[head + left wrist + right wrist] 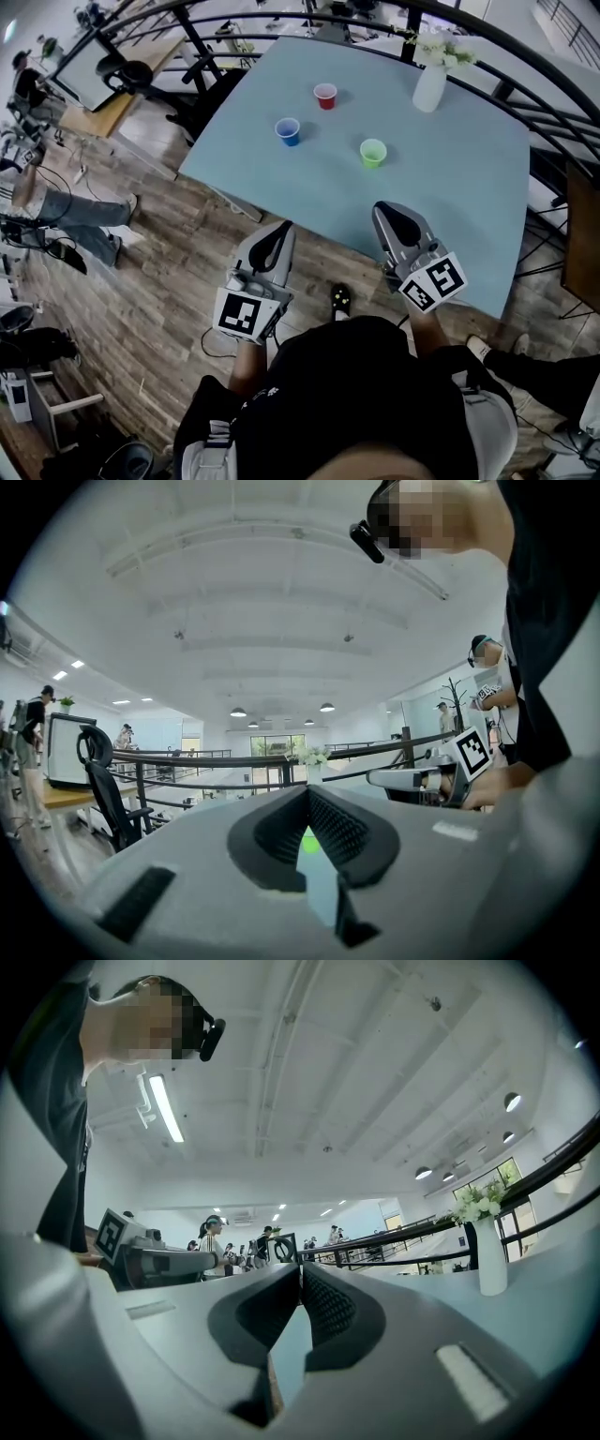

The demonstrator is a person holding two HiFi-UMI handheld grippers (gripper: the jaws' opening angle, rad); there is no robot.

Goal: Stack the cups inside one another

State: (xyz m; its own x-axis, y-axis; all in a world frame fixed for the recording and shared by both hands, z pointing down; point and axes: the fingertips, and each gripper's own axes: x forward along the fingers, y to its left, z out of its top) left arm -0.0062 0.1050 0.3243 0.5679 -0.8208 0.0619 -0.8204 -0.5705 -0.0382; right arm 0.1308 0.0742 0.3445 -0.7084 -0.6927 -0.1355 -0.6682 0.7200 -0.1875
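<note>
Three small cups stand apart on the light blue table (450, 187): a red cup (325, 95) farthest back, a blue cup (288, 131) to its left and nearer, and a green cup (373, 152) to the right. My left gripper (284, 228) hovers over the wooden floor just short of the table's near edge, shut and empty. My right gripper (386, 208) is over the table's near edge, a little in front of the green cup, and is also shut and empty. In the left gripper view, the green cup (307, 841) shows through the slit below the closed tips (306, 794).
A white vase with flowers (430, 84) stands at the table's back right, also in the right gripper view (491, 1255). A curved black railing (525, 70) runs behind the table. An office chair (127, 73) and a desk are at the left, with people around.
</note>
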